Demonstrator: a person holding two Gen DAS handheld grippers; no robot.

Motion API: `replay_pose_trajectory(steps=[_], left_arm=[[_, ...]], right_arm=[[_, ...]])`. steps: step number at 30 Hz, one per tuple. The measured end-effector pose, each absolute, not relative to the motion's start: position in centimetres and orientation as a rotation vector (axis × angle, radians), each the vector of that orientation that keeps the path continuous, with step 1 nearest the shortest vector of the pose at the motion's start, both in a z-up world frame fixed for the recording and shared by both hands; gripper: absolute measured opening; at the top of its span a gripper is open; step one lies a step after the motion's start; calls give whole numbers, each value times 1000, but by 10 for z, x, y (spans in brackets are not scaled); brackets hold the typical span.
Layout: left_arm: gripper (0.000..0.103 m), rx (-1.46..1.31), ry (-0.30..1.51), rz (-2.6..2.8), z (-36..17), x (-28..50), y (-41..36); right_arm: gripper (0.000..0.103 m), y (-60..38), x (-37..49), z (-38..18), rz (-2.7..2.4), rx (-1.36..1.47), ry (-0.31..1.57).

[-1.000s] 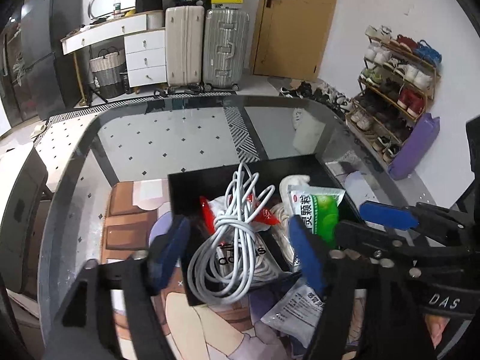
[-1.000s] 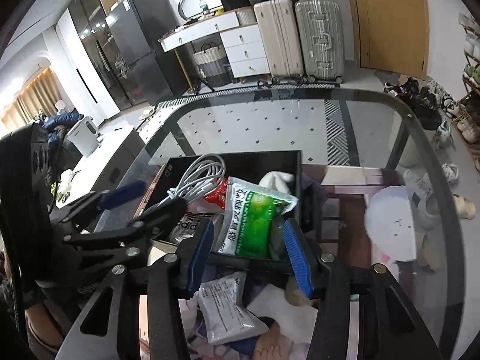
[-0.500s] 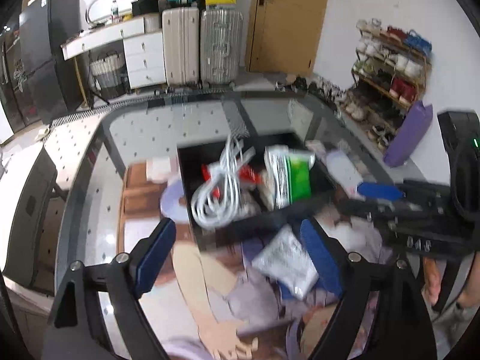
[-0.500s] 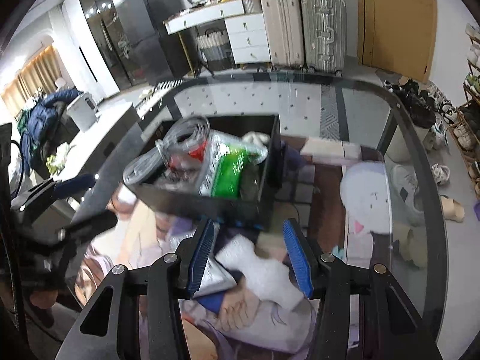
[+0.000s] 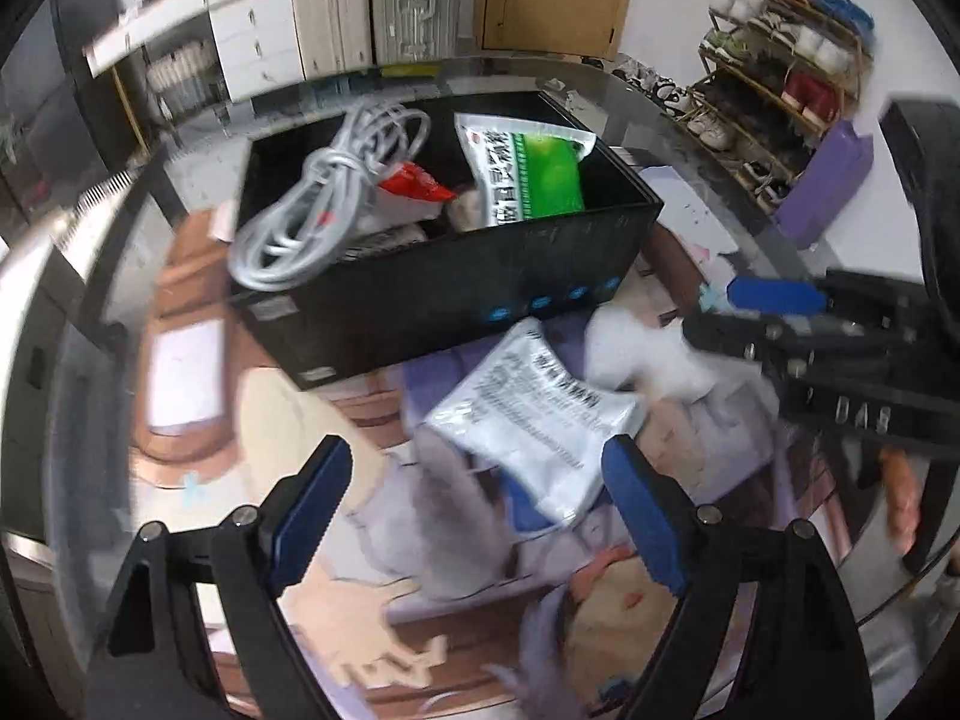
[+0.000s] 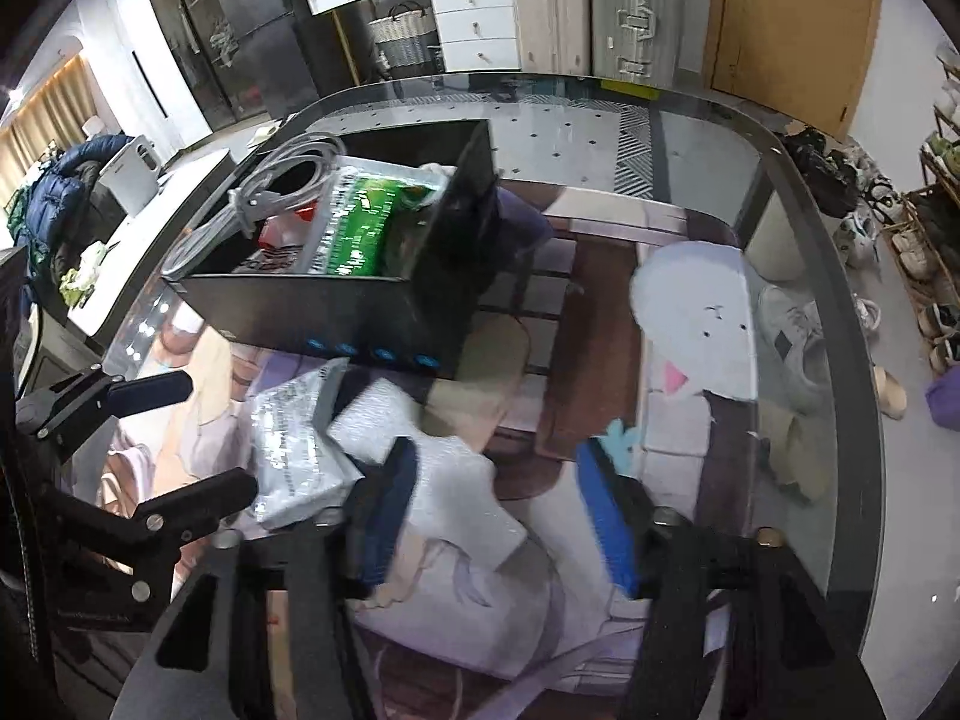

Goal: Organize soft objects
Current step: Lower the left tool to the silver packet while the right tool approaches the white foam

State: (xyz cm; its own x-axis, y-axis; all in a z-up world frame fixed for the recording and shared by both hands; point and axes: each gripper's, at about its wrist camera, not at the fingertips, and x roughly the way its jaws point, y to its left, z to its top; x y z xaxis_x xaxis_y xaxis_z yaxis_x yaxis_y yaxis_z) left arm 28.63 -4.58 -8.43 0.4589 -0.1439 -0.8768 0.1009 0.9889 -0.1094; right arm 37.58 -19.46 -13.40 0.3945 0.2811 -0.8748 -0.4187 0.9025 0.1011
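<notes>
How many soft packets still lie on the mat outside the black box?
2. A silver printed packet lies in front of the black box, and a white padded packet lies beside it, between the right claw's fingers. Others may be hidden underneath.

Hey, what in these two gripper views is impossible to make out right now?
- Left wrist view: print on the silver pouch, motion-blurred.
- Left wrist view: items at the bottom of the black box, covered by the white cable and green packet.
- Right wrist view: white soft item, blurred, partly behind the right gripper.
</notes>
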Motion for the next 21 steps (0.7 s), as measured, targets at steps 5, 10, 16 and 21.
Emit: replay_pose_trajectory(steps=[5, 10, 16, 21], left_arm=[[86, -101, 1122, -126, -94, 304, -50], [86, -63, 1100, -85, -92, 317, -58], [86, -63, 1100, -65, -97, 325, -65], [89, 13, 1084, -51, -98, 323, -64]], right_arm=[[68, -200, 379, -137, 450, -130, 1082], [68, -204, 381, -140, 438, -130, 1094], [68, -206, 382, -140, 430, -130, 1087], [68, -208, 383, -141, 426, -132, 1087]])
